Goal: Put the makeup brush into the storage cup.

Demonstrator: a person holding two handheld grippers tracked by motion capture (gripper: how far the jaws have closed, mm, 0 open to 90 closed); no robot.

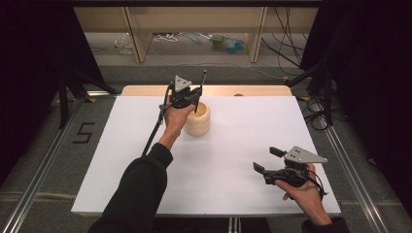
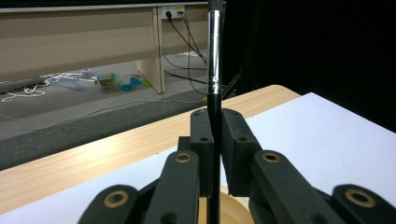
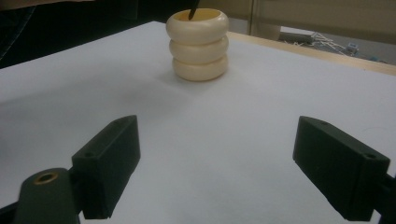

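The left tool (image 1: 190, 99) is pinching a thin black brush (image 2: 214, 70) with a silver ferrule, its jaws pressed together on the handle, which stands upright between them. It hangs over the cup (image 1: 197, 119), a cream holder of three stacked rings that stands on the counter (image 1: 233, 145) near the middle of the far edge; the brush's lower end reaches down into the cup's mouth, as the right gripper view shows at the rim. I cannot tell what else the cup holds. The right tool (image 1: 265, 160) lies low near the counter's near right corner, spread with nothing between its jaws, well apart from the cup. White counter lies bare between them.
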